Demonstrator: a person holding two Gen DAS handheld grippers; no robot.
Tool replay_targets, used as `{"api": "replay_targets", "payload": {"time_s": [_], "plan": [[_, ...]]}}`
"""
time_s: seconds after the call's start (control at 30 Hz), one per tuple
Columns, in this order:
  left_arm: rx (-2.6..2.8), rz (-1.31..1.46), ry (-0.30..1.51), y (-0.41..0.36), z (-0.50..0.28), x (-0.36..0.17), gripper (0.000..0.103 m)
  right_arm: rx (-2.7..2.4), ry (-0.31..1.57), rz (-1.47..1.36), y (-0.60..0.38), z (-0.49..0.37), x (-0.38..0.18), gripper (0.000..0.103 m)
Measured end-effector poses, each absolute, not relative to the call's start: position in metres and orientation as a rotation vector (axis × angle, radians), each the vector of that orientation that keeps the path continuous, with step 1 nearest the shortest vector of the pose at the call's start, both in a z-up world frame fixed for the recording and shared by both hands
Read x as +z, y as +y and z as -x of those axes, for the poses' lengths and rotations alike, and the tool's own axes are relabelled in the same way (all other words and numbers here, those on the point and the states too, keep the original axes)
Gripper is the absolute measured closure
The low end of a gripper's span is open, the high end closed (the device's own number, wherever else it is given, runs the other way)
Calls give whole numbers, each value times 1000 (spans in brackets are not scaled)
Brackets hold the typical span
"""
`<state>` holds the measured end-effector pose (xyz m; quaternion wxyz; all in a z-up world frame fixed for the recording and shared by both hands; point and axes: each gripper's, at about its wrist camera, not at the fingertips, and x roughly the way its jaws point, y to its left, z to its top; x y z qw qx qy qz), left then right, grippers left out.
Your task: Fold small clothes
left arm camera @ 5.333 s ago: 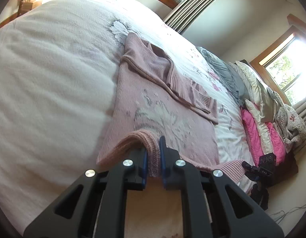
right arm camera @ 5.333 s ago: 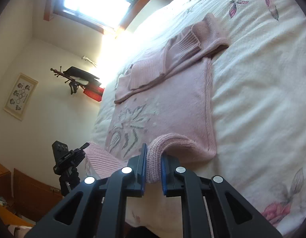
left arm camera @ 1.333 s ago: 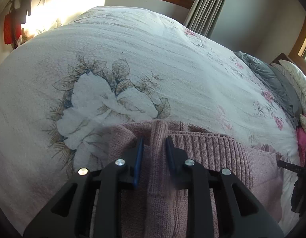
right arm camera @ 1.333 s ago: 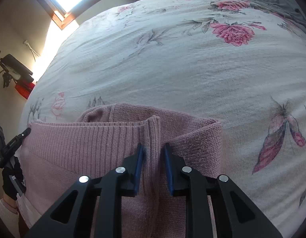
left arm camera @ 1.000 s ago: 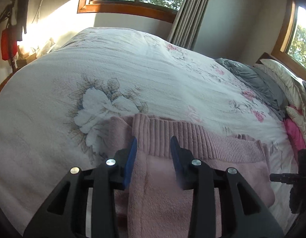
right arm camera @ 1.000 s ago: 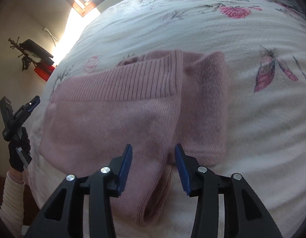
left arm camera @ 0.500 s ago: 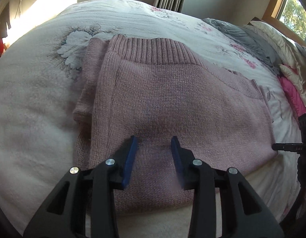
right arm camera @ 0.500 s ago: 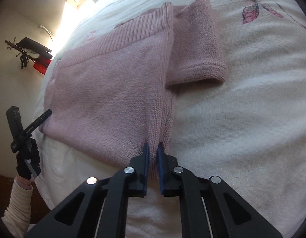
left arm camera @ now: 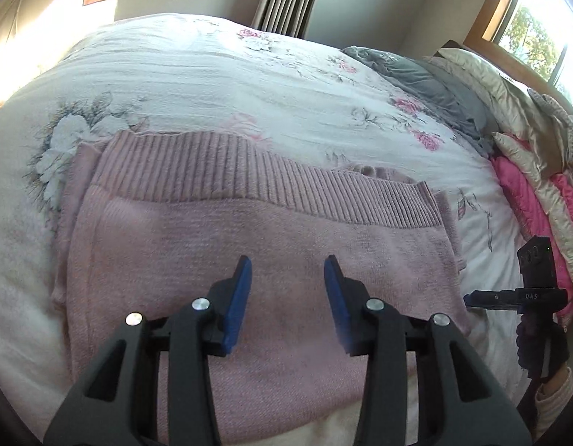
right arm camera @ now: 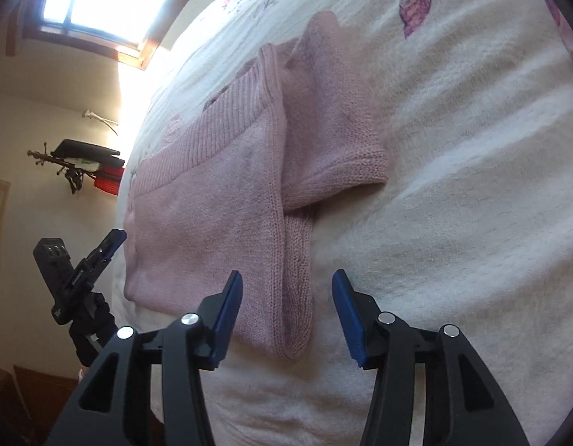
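Pink knit sweater (left arm camera: 256,267) lies folded at centre frame on the floral bedspread (left arm camera: 219,78); left gripper (left arm camera: 287,286) and right gripper (right arm camera: 287,303) hover above it with jaws apart, empty. Squaring the protruding sleeve (right arm camera: 334,119), upper centre, likely comes next.

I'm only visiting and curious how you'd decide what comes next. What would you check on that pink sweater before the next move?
1. Left tool open and holding nothing: ok.
2. Right tool open and holding nothing: ok.
3. Pink sweater folded over, ribbed hem on top: ok.
4. Top layer flat: ok.
5. Edges lined up: not ok, a sleeve sticks out on the right side.
6. Layers underneath smooth: cannot tell, hidden.
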<state>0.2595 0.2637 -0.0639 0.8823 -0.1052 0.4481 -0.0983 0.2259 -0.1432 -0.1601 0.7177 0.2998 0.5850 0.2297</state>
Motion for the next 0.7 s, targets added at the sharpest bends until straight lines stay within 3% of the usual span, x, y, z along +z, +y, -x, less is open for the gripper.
{"api": "replay_targets", "payload": {"time_s": [0.3, 0.57, 0.7], "plan": [[-200, 289, 1007, 259, -300, -100, 63, 580, 1294, -820, -146, -251, -194, 70], [-217, 256, 1006, 258, -300, -104, 64, 584, 1238, -899, -130, -266, -197, 70], [-221, 259, 1005, 258, -300, -105, 64, 564, 1227, -918, -124, -268, -197, 79]]}}
